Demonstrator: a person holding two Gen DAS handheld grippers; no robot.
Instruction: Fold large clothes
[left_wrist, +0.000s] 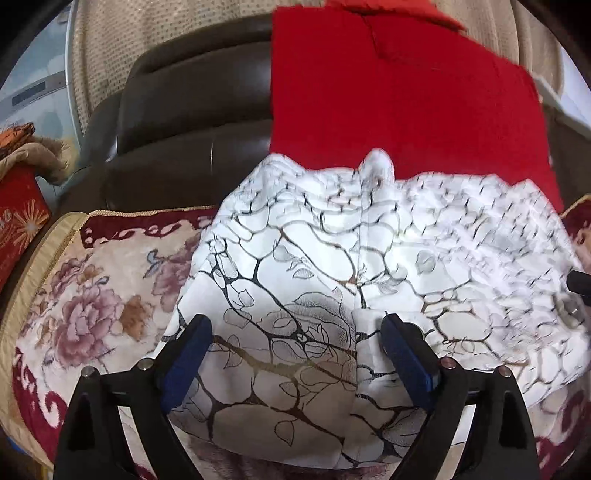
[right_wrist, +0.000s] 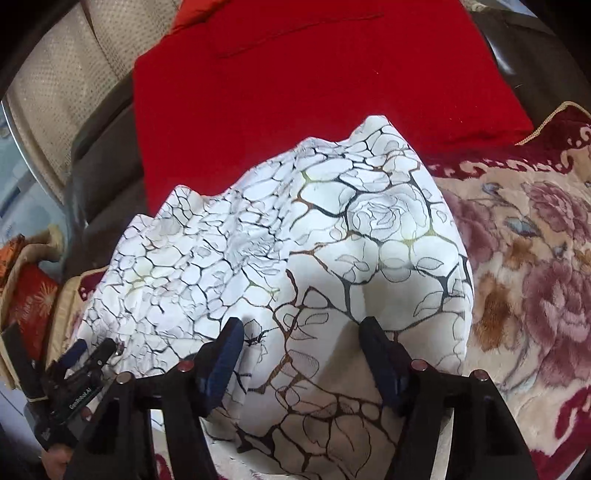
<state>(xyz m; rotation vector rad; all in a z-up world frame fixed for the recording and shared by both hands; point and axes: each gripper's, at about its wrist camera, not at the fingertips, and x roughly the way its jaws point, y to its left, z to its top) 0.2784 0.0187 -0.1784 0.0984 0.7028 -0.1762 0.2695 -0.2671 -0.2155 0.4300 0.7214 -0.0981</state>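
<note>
A: The left tongs (left_wrist: 295, 336) stand spread, blue pads wide apart above the white rose-print garment (left_wrist: 332, 258), pinching nothing. The right tongs (right_wrist: 301, 339) are spread too, with cloth bulging up between the 2 pads but not clamped.

B: Where does the garment lie?

A: It sits bunched on the floral plush blanket (left_wrist: 92, 295), its far edge overlapping the near edge of the red cloth (left_wrist: 388, 92), which runs back over the dark leather sofa (left_wrist: 184, 110). In the right wrist view the garment (right_wrist: 332, 240) heaps in wrinkles, and the blanket (right_wrist: 535, 258) shows to the right of it.

B: So which step is this?

A: I judge it an early one: spreading or squaring the piece before a fold. No clean crease shows yet; the far side is crumpled, and part of it is blurred in the left view.

B: And next?

A: Each pair of tongs likely needs to drop onto a near edge or corner of the garment, press together on 1 layer, then pull apart to flatten it. Grabbing the blanket along with it is the risk.
</note>
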